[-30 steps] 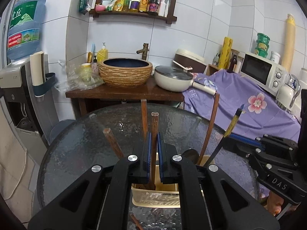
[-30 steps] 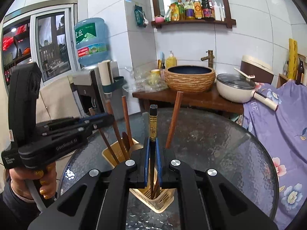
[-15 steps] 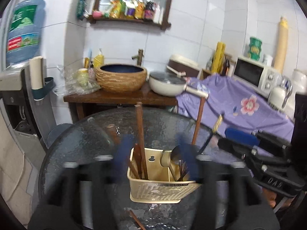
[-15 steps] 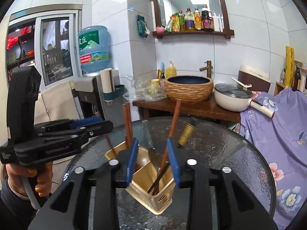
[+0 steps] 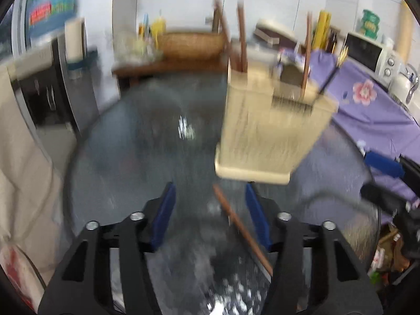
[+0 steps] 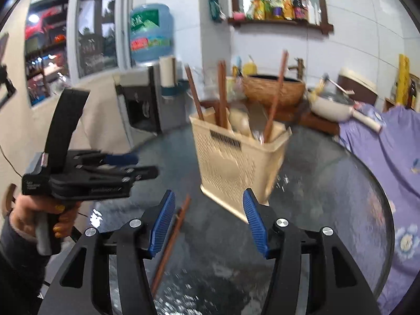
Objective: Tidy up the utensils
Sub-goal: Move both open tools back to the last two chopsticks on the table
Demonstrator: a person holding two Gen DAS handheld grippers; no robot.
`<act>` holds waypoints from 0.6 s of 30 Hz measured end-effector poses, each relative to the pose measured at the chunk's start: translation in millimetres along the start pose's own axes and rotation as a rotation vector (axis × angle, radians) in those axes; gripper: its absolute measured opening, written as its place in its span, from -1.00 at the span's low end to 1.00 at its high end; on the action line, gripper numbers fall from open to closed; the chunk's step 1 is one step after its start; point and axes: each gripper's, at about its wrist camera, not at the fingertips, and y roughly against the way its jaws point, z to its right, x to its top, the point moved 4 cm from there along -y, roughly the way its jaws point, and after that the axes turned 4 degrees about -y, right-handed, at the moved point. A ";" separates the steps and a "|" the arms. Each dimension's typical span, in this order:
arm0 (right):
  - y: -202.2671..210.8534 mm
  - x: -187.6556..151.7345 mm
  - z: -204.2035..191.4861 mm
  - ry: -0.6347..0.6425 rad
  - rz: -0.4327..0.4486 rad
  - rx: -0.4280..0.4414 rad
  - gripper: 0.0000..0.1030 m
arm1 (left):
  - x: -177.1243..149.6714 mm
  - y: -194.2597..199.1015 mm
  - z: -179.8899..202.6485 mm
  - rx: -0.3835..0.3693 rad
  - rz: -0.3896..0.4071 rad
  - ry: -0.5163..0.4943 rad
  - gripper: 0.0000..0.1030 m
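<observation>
A cream perforated utensil basket (image 5: 270,136) (image 6: 236,162) stands on the round glass table (image 5: 136,162) (image 6: 328,197). Several brown chopsticks (image 6: 222,94) and a spoon stand in it. One brown chopstick (image 5: 241,225) (image 6: 170,241) lies flat on the glass near the basket. My left gripper (image 5: 210,218) is open and empty, low over the table, with the loose chopstick between its fingers. My right gripper (image 6: 208,220) is open and empty, with the chopstick by its left finger. The left gripper also shows in the right wrist view (image 6: 110,168), held in a hand.
A wooden side table with a woven basin (image 6: 273,92) and a white pot (image 6: 330,105) stands behind. A water dispenser (image 6: 149,73) is at the left. A purple flowered cloth (image 5: 367,110) and a microwave (image 5: 367,50) are at the right.
Both grippers have let go of the chopsticks they held, which now stand in the basket. Both have opened wide and dropped low toward the table; the views are blurred by motion.
</observation>
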 end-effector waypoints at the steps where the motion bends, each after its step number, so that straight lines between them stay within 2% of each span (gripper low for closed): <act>1: -3.2 -8.4 2.9 -0.021 -0.018 0.002 0.03 | -9.0 -6.1 0.8 -0.013 -0.029 0.003 -0.15; 3: -6.9 -19.5 7.7 -0.059 -0.043 0.008 0.03 | -25.3 -15.1 6.1 -0.021 -0.069 -0.009 -0.24; 6: -11.5 -30.7 12.4 -0.087 -0.064 -0.006 0.05 | -43.3 -24.1 20.4 -0.041 -0.107 -0.036 -0.27; 12: -13.3 -42.0 17.6 -0.139 -0.082 -0.008 0.09 | -56.8 -35.3 33.9 -0.040 -0.141 -0.080 -0.31; 18: -14.2 -46.1 18.8 -0.152 -0.095 -0.007 0.13 | -58.0 -36.4 41.2 -0.038 -0.137 -0.086 -0.31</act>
